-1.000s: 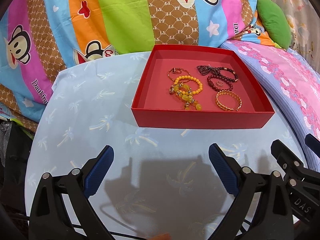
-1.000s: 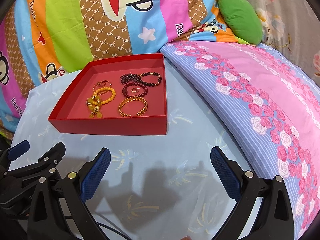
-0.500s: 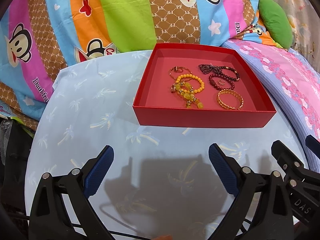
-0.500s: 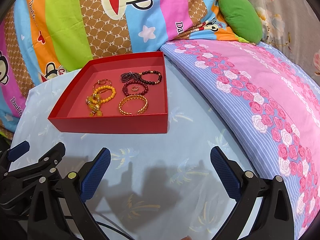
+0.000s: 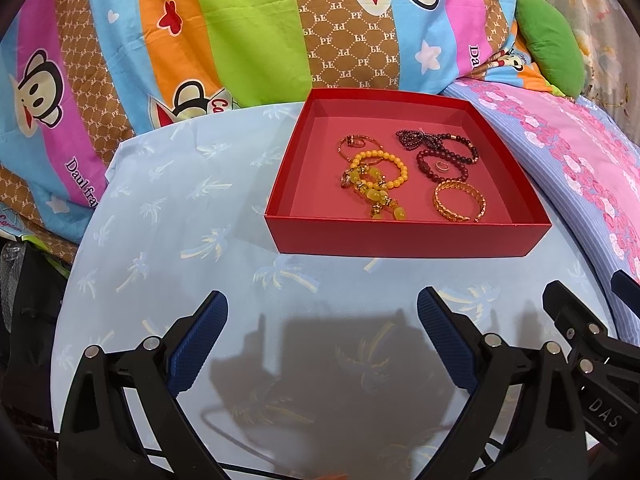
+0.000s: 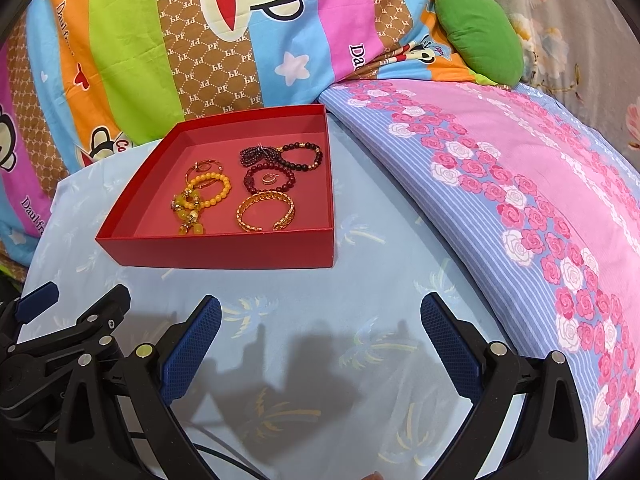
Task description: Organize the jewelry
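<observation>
A red tray (image 5: 400, 236) (image 6: 216, 250) sits on a light blue cloth. In it lie a yellow bead bracelet (image 5: 380, 172) (image 6: 210, 190), a gold chain bangle (image 5: 458, 202) (image 6: 266, 212), dark red bead bracelets (image 5: 440, 160) (image 6: 272, 174), a thin gold bangle (image 5: 356, 144) and a small ring (image 5: 441, 167). My left gripper (image 5: 322, 332) is open and empty, short of the tray's near wall. My right gripper (image 6: 320, 334) is open and empty, near the tray's front right corner. Each gripper shows at the other view's edge.
A striped cartoon-print quilt (image 5: 200, 40) rises behind the tray. A blue and pink rose-print pillow (image 6: 520, 200) lies right of the tray, with a green cushion (image 6: 476, 32) behind it. Dark clutter (image 5: 24, 300) lies past the cloth's left edge.
The tray sits slightly lower and nearer in both views; both grippers have drifted a little toward it. Both stay open and empty.
</observation>
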{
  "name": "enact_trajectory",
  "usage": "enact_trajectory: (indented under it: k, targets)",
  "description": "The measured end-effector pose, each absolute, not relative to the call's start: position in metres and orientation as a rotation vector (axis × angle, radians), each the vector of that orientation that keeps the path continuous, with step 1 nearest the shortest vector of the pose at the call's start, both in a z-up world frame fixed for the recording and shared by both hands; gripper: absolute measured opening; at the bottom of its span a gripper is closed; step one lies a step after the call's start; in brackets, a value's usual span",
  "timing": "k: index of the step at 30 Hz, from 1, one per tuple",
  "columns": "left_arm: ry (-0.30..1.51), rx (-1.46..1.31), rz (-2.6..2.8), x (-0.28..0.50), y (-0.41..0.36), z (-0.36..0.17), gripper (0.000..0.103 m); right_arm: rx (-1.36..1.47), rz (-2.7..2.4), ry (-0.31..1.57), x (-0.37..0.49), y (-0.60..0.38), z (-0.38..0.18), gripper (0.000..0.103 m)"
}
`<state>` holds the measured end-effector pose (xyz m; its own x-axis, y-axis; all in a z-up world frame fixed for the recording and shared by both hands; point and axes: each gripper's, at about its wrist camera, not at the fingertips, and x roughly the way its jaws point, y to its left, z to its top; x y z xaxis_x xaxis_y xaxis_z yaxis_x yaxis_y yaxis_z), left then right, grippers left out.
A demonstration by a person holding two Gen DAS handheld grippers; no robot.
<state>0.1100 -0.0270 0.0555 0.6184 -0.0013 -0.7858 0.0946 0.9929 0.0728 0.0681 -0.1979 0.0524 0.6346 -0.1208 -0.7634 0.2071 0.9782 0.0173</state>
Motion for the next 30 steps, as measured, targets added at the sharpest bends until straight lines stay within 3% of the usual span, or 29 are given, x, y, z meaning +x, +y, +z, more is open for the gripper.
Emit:
enact_trajectory:
  k: [30]
  targets:
    - [0.886,0.117,-0.047,0.1104,-0.0276,0.0602,0.089,0.097,-0.191,0.864,0.0704,-0.1977,0.0568,0.097]
